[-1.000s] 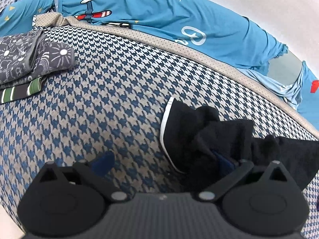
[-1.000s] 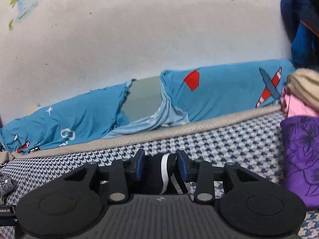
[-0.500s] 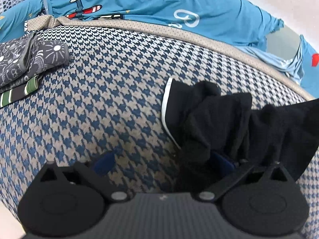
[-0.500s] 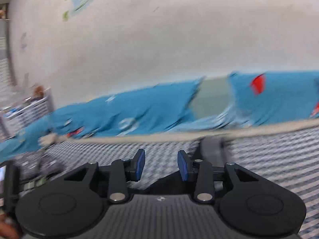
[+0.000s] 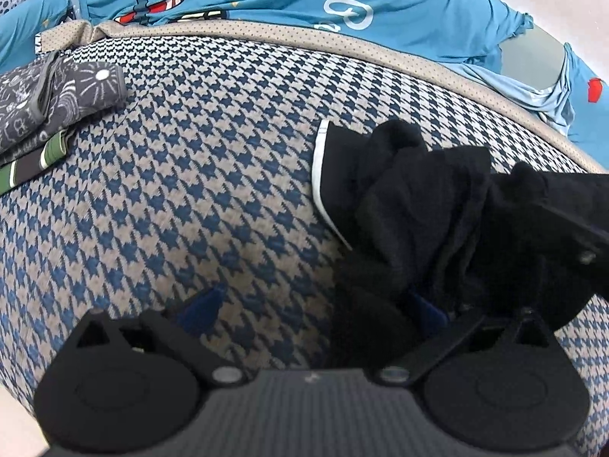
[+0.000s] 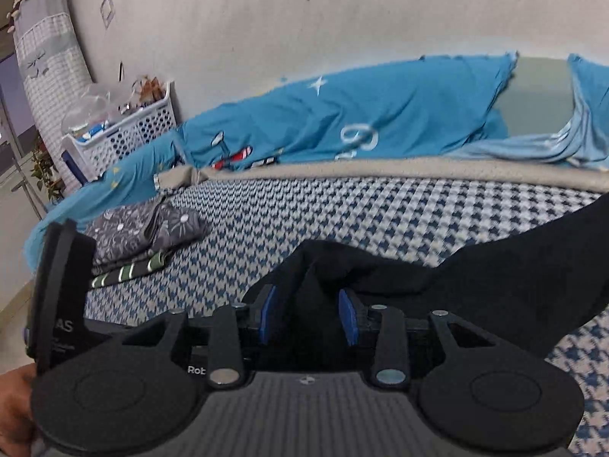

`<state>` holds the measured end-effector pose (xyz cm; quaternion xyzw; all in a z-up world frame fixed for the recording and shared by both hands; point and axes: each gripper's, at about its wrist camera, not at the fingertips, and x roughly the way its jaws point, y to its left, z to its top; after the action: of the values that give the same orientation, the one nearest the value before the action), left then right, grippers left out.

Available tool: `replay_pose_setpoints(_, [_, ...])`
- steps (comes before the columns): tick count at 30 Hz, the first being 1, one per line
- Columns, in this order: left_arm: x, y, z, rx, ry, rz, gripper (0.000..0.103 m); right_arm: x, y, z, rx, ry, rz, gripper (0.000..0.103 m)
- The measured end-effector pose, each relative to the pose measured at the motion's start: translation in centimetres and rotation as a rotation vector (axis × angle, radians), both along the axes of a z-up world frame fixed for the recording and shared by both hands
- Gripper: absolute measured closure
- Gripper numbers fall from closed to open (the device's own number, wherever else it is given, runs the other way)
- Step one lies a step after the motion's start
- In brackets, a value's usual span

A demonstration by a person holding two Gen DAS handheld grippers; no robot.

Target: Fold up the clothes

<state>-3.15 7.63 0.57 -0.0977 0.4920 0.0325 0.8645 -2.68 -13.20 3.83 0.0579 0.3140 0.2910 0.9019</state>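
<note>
A crumpled black garment (image 5: 399,198) with a white edge stripe lies on the houndstooth bed cover (image 5: 209,190). My left gripper (image 5: 314,310) stands wide open just above the cover; the garment's near folds drape over its right fingertip (image 5: 426,312), and nothing is pinched. In the right wrist view, my right gripper (image 6: 308,314) is shut on a fold of the black garment (image 6: 475,274), which fills the gap between the blue pads. That cloth trails off to the right, held up off the bed. The left gripper's body (image 6: 61,266) shows at the left edge.
A folded stack of grey patterned clothes (image 5: 57,95) over a green-striped piece (image 6: 125,272) sits at the bed's left. A blue aeroplane-print sheet (image 6: 342,122) runs along the wall. A white perforated basket (image 6: 125,133) stands beyond the bed. A hand (image 6: 11,400) shows at bottom left.
My right gripper has swung left and down with the black garment, dragging its right part towards the left gripper. The left gripper stayed almost in place and rolled slightly.
</note>
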Motion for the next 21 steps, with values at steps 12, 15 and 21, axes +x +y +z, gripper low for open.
replay_pose_setpoints(12, [-0.6, 1.3, 2.5, -0.058, -0.075, 0.023, 0.0, -1.3, -1.3, 0.7, -0.022, -0.055, -0.058, 0.098])
replay_pose_setpoints(15, [-0.8, 1.7, 3.7, -0.093, -0.122, 0.035, 0.0, -2.3, -2.7, 2.2, 0.003, -0.081, -0.115, 0.098])
replay_pose_setpoints(21, [-1.0, 1.0, 4.9, -0.12, -0.171, 0.035, 0.0, -5.6, -6.1, 4.2, 0.028, -0.116, -0.225, 0.098])
